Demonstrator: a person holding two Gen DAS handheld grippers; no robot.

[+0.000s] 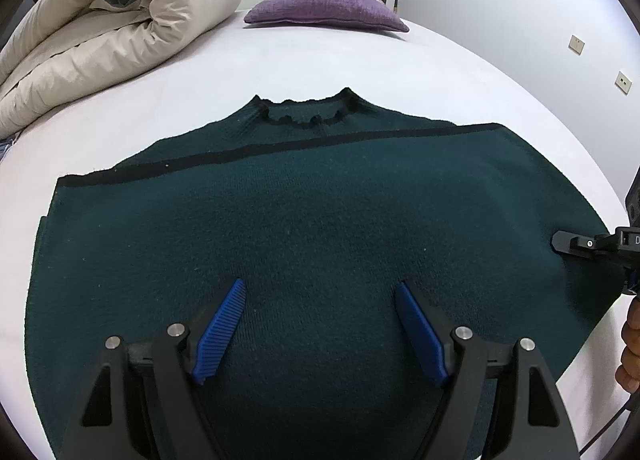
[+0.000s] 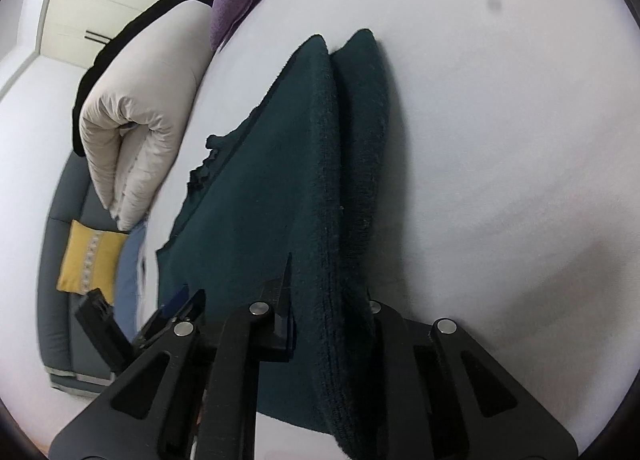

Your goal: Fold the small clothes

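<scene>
A dark green knit sweater (image 1: 312, 212) with black trim lies flat on the white bed (image 1: 280, 60), collar at the far side, its lower half folded up over the chest. My left gripper (image 1: 320, 324) hovers open just above the sweater's near middle, blue pads (image 1: 222, 332) apart and empty. My right gripper (image 2: 328, 324) is shut on the sweater's right folded edge (image 2: 344, 188), which runs between its fingers; it also shows in the left wrist view (image 1: 576, 244) at the sweater's right side.
A rolled beige duvet (image 1: 100, 20) lies at the far left of the bed. A purple pillow (image 1: 324, 8) sits at the far end. A yellow cushion (image 2: 90, 260) rests on a grey sofa (image 2: 68, 324) beside the bed. A door and wall stand behind.
</scene>
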